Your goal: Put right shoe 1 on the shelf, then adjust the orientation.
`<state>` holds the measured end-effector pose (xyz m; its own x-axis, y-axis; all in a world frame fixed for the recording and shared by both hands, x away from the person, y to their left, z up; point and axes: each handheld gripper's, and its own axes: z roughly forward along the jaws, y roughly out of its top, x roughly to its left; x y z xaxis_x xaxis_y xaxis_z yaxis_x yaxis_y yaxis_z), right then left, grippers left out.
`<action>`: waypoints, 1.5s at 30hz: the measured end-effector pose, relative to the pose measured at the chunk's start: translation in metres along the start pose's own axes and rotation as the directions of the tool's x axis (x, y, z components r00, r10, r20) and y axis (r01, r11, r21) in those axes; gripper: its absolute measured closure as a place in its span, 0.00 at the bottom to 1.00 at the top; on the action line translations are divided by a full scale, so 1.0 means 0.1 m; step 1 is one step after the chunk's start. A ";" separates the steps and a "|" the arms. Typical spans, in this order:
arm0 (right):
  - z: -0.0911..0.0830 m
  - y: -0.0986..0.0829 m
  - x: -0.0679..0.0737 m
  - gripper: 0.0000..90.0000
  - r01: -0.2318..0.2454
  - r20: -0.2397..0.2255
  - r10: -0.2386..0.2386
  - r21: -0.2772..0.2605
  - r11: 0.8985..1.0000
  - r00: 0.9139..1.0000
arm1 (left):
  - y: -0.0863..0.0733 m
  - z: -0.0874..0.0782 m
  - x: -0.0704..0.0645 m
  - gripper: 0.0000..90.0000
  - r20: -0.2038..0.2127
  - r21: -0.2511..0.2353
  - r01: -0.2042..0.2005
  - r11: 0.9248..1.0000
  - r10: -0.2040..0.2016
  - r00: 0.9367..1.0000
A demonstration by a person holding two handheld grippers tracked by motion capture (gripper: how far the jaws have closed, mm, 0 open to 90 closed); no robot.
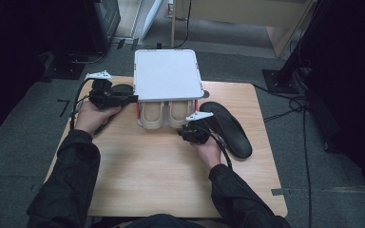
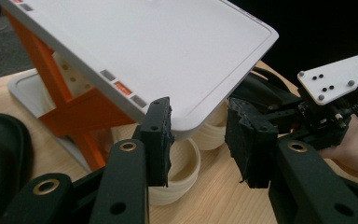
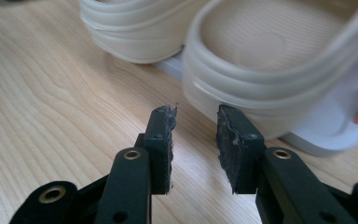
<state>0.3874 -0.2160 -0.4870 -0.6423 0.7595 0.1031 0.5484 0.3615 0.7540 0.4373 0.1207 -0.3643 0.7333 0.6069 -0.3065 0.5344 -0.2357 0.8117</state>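
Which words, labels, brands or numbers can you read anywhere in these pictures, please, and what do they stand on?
None can be read.
White shoe rack: the small grey and orange marks along its top panel's edge carry no letters.
Cream shoes: no brand shows on them.
Black sandal: any marking is too small and dark to tell.
Grey plate on the right gripper: screw holes, no text.

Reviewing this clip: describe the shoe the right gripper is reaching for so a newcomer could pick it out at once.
At the far middle of the wooden table stands a white two-tier rack with orange struts. Two cream shoes sit side by side on its lower tier; the target is the right-hand cream shoe, directly ahead of the open right gripper. Unlike the black shoe lying on the table, it is pale and still racked.
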 end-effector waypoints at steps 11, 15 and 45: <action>-0.07 0.05 0.01 0.73 0.005 -0.025 -0.005 -0.011 1.000 1.000 | -0.16 -0.22 0.12 0.64 -0.076 -0.023 0.018 1.000 -0.019 0.997; -0.17 0.06 0.02 0.72 0.000 -0.045 -0.002 -0.029 1.000 0.999 | -0.24 -0.26 0.17 0.62 -0.100 -0.023 0.017 1.000 -0.019 0.995; -0.60 -0.23 0.02 0.61 0.023 -0.150 -0.034 -0.073 0.997 0.988 | -0.71 -0.24 0.52 0.56 -0.187 0.025 0.033 0.999 -0.027 0.982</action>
<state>0.3415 -0.2557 -0.4649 -0.7335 0.6572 0.1736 0.4931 0.3387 0.8013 0.4279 0.1870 -0.4260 0.6267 0.7446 -0.2298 0.5684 -0.2350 0.7885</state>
